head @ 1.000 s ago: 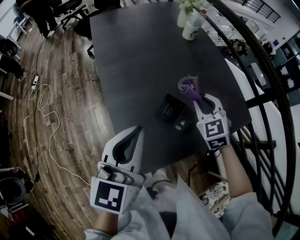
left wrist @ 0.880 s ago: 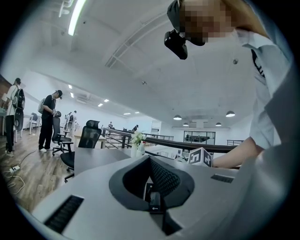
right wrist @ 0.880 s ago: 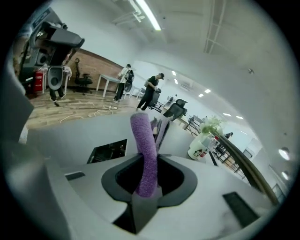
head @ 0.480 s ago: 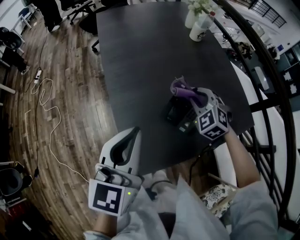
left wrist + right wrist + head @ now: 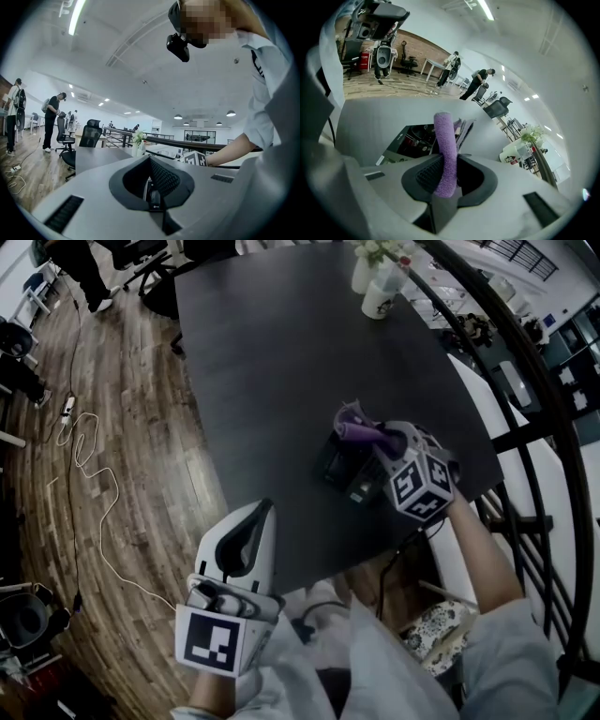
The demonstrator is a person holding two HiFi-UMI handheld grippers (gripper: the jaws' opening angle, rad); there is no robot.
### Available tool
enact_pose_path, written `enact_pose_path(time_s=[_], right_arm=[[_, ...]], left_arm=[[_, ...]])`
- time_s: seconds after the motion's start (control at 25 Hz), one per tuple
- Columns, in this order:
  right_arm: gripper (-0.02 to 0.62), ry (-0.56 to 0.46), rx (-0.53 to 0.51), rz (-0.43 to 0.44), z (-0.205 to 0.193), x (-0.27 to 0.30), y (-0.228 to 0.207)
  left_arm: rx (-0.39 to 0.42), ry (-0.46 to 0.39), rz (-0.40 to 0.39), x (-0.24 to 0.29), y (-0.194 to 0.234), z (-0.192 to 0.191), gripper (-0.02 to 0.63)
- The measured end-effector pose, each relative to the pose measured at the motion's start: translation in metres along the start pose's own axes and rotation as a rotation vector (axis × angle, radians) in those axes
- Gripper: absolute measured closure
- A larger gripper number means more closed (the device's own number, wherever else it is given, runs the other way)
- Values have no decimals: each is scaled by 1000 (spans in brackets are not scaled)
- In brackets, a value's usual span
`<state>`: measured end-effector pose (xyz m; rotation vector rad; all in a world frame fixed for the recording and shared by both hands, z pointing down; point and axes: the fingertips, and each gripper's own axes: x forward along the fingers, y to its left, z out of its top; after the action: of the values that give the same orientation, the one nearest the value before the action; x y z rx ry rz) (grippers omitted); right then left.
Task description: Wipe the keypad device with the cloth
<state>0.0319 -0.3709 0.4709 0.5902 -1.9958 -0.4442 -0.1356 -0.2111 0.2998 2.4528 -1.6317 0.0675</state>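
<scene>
Only the right gripper view showed the right gripper's (image 5: 449, 161) jaws clamped on the purple cloth (image 5: 444, 136), over the keypad device (image 5: 410, 140) at mid-frame. The head view placed the left gripper (image 5: 253, 521), jaws together and empty, at lower left. A second earlier the cloth had been above the device in the frame.

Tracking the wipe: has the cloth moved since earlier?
Yes. The cloth, in the right gripper, moved left, from beside the keypad device to over it.

place: open-plan office | cues: swivel chairs (image 5: 89, 135), white desks (image 5: 433, 64), strip lights (image 5: 75, 18), wood-plank floor (image 5: 131, 427)
</scene>
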Motion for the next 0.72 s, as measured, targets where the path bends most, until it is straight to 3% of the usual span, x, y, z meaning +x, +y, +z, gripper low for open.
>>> enact_pose_path(time_s=[0.4,0.72], right_arm=[[511,50,83,-34,-39,-26,8],[511,19,330,-96,-69,-45,17]], left_arm=[[16,6,-56,9,-19,3,595],[50,-24,-75,15,-32,10,595]])
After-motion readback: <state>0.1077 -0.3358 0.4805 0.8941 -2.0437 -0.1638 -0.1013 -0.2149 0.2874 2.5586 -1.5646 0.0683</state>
